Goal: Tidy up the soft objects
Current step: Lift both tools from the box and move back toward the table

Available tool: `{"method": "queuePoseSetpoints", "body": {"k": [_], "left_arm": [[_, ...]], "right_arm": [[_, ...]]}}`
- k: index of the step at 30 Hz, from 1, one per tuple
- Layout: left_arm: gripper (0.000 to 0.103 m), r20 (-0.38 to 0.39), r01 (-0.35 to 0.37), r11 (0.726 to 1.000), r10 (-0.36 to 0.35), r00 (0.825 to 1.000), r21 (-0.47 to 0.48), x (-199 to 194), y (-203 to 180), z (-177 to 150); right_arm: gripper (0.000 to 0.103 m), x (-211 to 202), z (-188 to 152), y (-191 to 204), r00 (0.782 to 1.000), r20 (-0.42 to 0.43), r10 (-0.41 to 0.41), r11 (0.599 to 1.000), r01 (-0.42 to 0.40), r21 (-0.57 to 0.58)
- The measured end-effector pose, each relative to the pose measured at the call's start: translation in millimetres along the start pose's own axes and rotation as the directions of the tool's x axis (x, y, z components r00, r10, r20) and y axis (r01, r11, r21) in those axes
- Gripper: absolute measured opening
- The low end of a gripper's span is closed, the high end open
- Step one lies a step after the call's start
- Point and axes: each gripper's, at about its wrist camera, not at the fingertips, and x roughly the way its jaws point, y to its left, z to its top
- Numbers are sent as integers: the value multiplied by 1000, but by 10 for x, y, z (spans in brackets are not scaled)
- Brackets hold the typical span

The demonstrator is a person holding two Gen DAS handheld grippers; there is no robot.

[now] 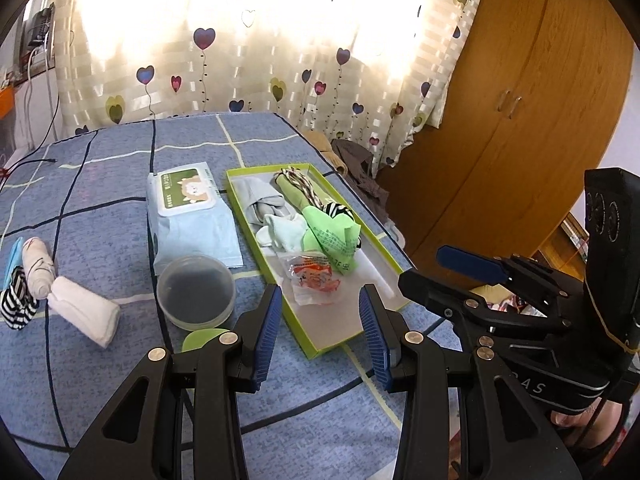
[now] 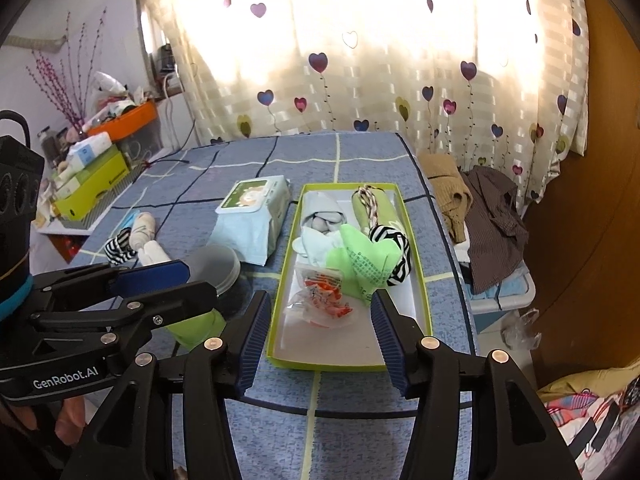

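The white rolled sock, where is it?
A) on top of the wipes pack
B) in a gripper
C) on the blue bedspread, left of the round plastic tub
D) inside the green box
C: the white rolled sock lies on the bedspread, left of the round plastic tub, outside the green box.

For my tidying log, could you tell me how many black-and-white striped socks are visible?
2: one striped sock lies on the bed by the white rolls, another striped sock sits in the green tray; others may be hidden.
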Motion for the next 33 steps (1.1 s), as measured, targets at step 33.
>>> {"method": "queuePoseSetpoints", "body": {"k": [33], "left_arm": [[41, 55, -75, 993, 80, 995, -94, -323, 602, -111]], "right_arm": [[58, 54, 140, 444, 999, 4, 52, 994, -52, -93]]}}
